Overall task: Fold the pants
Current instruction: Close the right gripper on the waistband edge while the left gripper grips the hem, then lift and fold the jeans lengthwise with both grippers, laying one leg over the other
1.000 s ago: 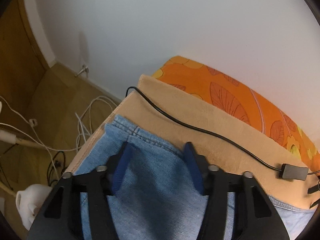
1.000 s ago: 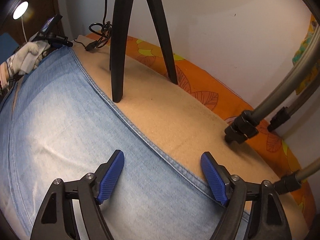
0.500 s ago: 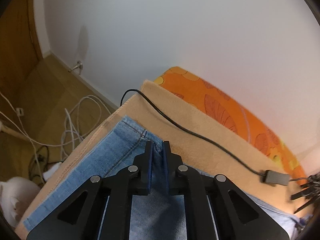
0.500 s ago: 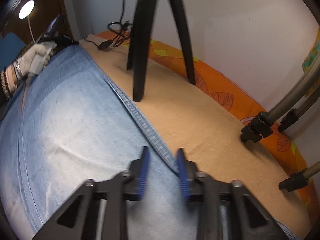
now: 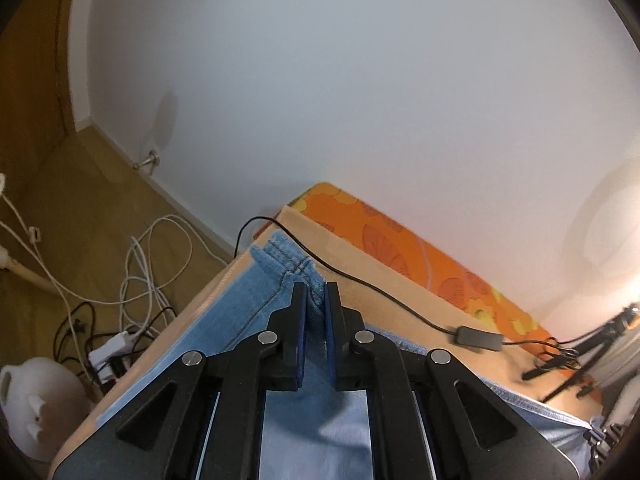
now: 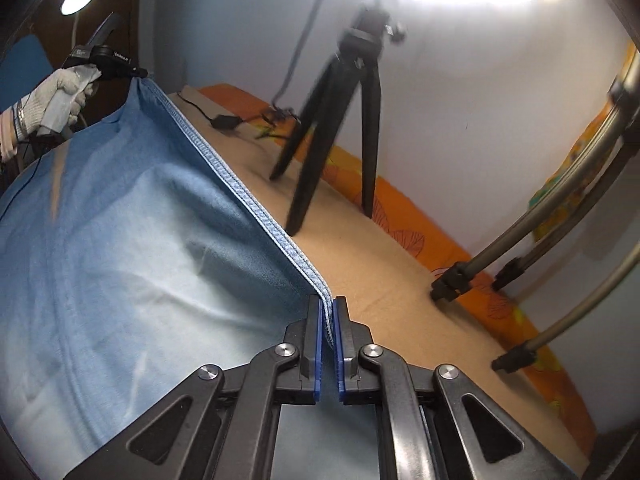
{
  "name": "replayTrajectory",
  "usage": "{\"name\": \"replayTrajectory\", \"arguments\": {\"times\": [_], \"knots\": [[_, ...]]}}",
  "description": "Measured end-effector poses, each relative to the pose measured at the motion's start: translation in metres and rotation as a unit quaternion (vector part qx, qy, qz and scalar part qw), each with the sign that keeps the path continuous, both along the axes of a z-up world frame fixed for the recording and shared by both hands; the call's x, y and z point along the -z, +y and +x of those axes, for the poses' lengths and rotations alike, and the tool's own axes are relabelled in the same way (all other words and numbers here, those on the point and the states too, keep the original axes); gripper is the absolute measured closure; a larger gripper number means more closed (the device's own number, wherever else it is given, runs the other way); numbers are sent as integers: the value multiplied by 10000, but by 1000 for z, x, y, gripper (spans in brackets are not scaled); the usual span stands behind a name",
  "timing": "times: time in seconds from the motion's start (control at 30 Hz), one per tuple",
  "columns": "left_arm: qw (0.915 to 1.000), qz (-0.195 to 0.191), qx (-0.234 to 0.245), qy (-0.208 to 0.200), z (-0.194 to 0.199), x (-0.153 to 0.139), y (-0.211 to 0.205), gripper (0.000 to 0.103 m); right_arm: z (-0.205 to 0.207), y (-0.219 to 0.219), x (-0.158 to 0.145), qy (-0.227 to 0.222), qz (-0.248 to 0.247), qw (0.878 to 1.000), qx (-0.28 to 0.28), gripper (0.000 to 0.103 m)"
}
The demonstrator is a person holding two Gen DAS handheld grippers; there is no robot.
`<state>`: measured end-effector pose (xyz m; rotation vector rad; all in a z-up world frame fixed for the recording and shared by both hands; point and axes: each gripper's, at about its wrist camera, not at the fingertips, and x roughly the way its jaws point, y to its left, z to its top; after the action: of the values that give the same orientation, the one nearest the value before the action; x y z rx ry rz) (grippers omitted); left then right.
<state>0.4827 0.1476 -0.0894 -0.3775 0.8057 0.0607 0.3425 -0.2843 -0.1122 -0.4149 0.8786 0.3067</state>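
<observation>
With the left gripper [image 5: 316, 312] clamped on a hem corner and the right gripper [image 6: 328, 336] pinching the far seamed edge, the jeans [image 6: 120, 260] hang raised off the tan blanket [image 6: 392, 280]; next both should probably carry that edge across together.

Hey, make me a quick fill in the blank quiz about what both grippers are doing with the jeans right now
1. The left gripper is shut on the hem of the ____.
2. The right gripper pinches the jeans along their stitched ____.
3. A black ____ stands on the beige blanket beyond the right gripper.
4. The cable lying on the blanket is ____ in colour.

Missing words: jeans; edge; tripod; black
</observation>
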Motion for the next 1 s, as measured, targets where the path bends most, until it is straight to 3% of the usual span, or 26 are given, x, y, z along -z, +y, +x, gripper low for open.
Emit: {"name": "replayTrajectory", "arguments": {"times": [0.23,0.57,0.73,1.0], "knots": [[9996,-50,65,-273,-60,-40,12,96,-50,4,-44,-187,5,9998,-65,101],[9989,-154,105,-440,-160,-61,35,96,-141,25,-84,-199,-104,9993,-310,101],[9980,-216,34,-598,-218,-56,47,96,-183,38,-91,-81,-123,9986,-511,101],[9976,-488,-141,-473,-299,-5,59,96,-237,49,-76,284,-221,9961,-802,101]]}}
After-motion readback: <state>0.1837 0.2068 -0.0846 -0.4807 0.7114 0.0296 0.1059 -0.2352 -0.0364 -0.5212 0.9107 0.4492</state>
